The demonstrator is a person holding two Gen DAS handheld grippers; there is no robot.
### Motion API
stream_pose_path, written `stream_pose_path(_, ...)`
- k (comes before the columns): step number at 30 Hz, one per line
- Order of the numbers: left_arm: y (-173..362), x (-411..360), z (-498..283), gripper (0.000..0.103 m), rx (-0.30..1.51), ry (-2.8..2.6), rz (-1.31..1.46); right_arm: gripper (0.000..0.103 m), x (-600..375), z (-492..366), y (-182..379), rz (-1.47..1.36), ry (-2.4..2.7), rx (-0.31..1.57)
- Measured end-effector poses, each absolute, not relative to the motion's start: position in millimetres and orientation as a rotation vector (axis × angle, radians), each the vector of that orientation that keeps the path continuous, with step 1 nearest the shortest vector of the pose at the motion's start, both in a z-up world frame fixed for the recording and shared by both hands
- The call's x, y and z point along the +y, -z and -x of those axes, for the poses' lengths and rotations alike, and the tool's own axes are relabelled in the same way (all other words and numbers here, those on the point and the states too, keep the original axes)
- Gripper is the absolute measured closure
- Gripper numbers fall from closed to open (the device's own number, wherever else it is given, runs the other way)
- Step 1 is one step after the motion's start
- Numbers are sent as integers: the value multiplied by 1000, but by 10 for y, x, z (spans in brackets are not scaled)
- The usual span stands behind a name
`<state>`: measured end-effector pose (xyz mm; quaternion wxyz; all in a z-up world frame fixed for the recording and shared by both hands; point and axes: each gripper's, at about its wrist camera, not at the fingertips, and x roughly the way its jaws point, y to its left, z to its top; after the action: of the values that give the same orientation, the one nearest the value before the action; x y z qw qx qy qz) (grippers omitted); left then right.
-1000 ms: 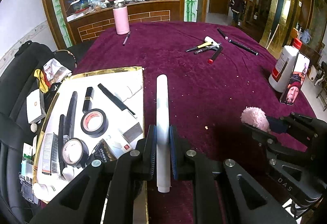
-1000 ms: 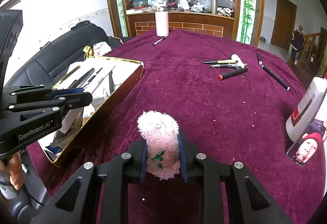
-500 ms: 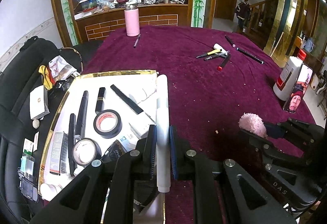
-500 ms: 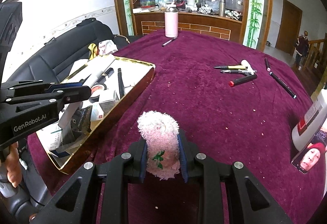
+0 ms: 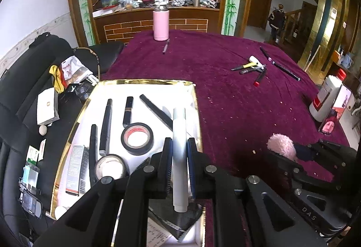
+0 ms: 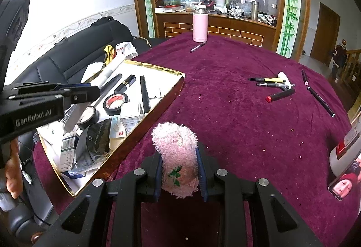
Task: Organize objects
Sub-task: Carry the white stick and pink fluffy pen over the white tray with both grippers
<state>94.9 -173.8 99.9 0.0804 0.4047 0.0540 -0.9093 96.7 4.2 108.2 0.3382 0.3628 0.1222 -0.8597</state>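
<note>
Your left gripper (image 5: 179,161) had its fingers clamped on the white tube (image 5: 179,152), held over the near right part of the gold-rimmed box (image 5: 144,83). Your right gripper (image 6: 179,170) had its fingers pressed into the pink plush (image 6: 178,154), above the tabletop (image 6: 237,125) just beside the box. The box was crowded with tape rolls (image 5: 137,138), pens and packets, so a release there risked the tube landing on them and rolling out over the rim. The plush was soft and could have snagged on your fingers at release. With both grippers close together, they could have knocked each other.
</note>
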Motion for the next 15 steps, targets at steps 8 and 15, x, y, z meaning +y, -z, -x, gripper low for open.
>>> stream_pose_path(8,-1000,-2143,-950,91,238,2651,-1202,75,-33,-956,-1062,-944,2221,313)
stream_pose_path(15,-918,-2363,-920,91,260,2593,-1207,75,-90,-931,-1052,-944,2209,319)
